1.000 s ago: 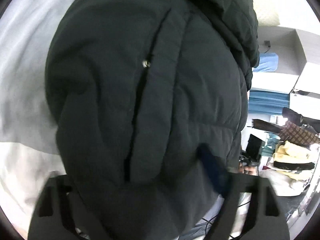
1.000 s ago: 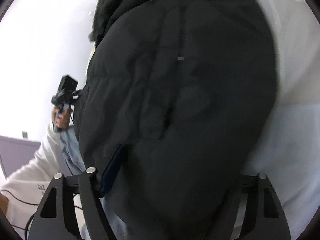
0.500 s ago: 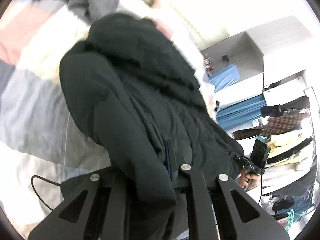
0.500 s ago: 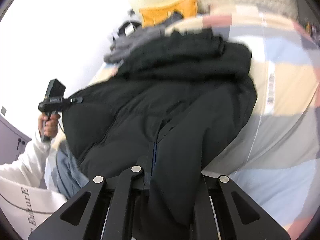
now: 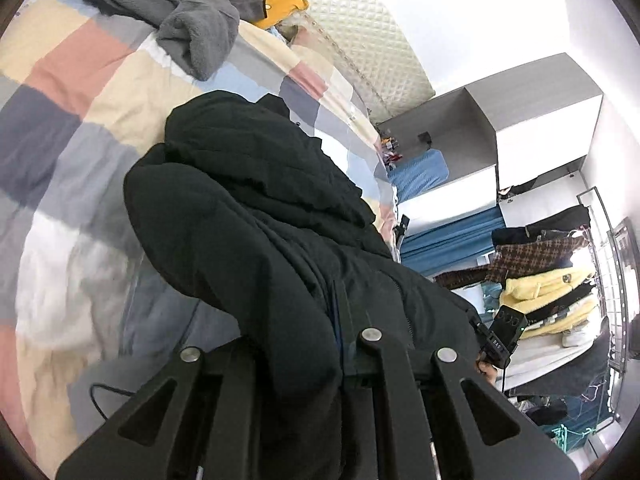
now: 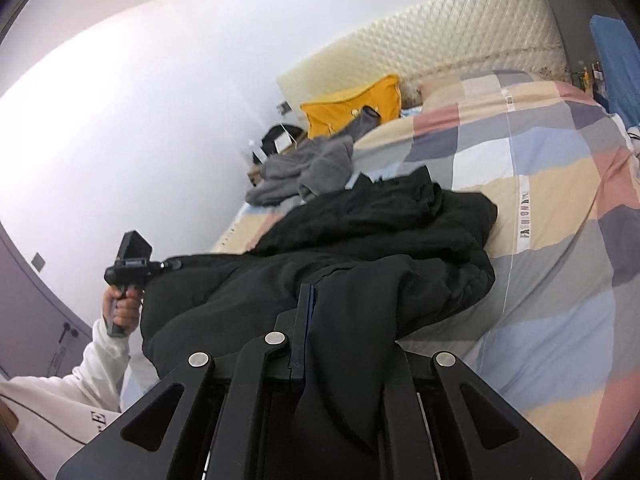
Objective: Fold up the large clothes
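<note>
A large black padded jacket (image 5: pixel 256 216) lies across the checked bedspread (image 5: pixel 76 92), its hood end toward the headboard. My left gripper (image 5: pixel 320 336) is shut on the jacket's near hem, with cloth draped over its fingers. My right gripper (image 6: pixel 320 320) is shut on the hem at the jacket's (image 6: pixel 360 240) other near corner. Each gripper shows in the other's view: the right one (image 5: pixel 502 338) and the left one (image 6: pixel 132 260), both at the hem.
A grey fleece garment (image 5: pixel 172 8) and a yellow pillow (image 6: pixel 352 104) lie near the quilted headboard (image 6: pixel 460 28). A rack of hanging clothes (image 5: pixel 548 276) and a grey cabinet (image 5: pixel 500 120) stand to the right of the bed. A white wall (image 6: pixel 120 100) runs along the left.
The jacket was hanging up in front of both cameras; it has now dropped down onto the bed, spread away from me. Both grippers keep hold of its hem.
</note>
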The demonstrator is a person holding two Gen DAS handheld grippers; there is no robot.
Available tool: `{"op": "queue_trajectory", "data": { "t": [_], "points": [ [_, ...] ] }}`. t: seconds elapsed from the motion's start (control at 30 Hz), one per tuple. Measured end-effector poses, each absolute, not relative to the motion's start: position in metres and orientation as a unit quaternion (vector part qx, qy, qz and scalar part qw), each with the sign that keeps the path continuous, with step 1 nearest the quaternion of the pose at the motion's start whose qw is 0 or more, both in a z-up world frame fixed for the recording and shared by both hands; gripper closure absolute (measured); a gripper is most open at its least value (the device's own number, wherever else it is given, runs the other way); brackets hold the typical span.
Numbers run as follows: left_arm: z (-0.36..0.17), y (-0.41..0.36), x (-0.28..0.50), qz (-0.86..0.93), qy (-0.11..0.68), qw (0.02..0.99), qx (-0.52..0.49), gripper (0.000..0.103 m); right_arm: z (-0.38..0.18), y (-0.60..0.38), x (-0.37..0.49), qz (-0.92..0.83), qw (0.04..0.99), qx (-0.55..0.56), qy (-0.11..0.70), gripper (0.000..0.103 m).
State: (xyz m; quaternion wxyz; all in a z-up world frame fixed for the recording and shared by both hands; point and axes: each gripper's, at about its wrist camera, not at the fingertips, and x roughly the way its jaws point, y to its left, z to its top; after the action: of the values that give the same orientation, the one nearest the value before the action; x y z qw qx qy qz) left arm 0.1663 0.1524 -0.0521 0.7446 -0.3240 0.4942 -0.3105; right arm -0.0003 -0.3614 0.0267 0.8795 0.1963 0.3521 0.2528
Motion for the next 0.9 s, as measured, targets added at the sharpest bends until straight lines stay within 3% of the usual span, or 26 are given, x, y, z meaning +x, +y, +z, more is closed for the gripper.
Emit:
{"op": "queue_trajectory", "data": {
  "t": [0.17, 0.33, 0.43, 0.57, 0.67, 0.9],
  "points": [
    [-0.061, 0.176, 0.143, -0.290, 0.514, 0.728, -0.350, 0.092, 0.025, -0.345, -0.015, 0.255, 0.869, 0.217, 0.364, 0.098],
    [-0.113, 0.175, 0.128, -0.269, 0.584, 0.678, -0.354, 0.092, 0.002, -0.342, -0.016, 0.248, 0.854, 0.233, 0.394, 0.097],
    [-0.127, 0.178, 0.123, -0.271, 0.589, 0.671, -0.360, 0.090, -0.012, -0.344, -0.012, 0.242, 0.846, 0.241, 0.408, 0.097],
    [-0.121, 0.182, 0.117, -0.278, 0.581, 0.679, -0.351, 0.074, -0.017, -0.353, -0.011, 0.233, 0.844, 0.257, 0.409, 0.097],
    [-0.124, 0.180, 0.108, -0.291, 0.588, 0.682, -0.323, 0.031, -0.018, -0.355, -0.010, 0.230, 0.843, 0.261, 0.411, 0.097],
    [-0.137, 0.182, 0.075, -0.352, 0.582, 0.671, -0.294, 0.030, -0.022, -0.355, -0.009, 0.221, 0.841, 0.269, 0.415, 0.097]
  ]
}}
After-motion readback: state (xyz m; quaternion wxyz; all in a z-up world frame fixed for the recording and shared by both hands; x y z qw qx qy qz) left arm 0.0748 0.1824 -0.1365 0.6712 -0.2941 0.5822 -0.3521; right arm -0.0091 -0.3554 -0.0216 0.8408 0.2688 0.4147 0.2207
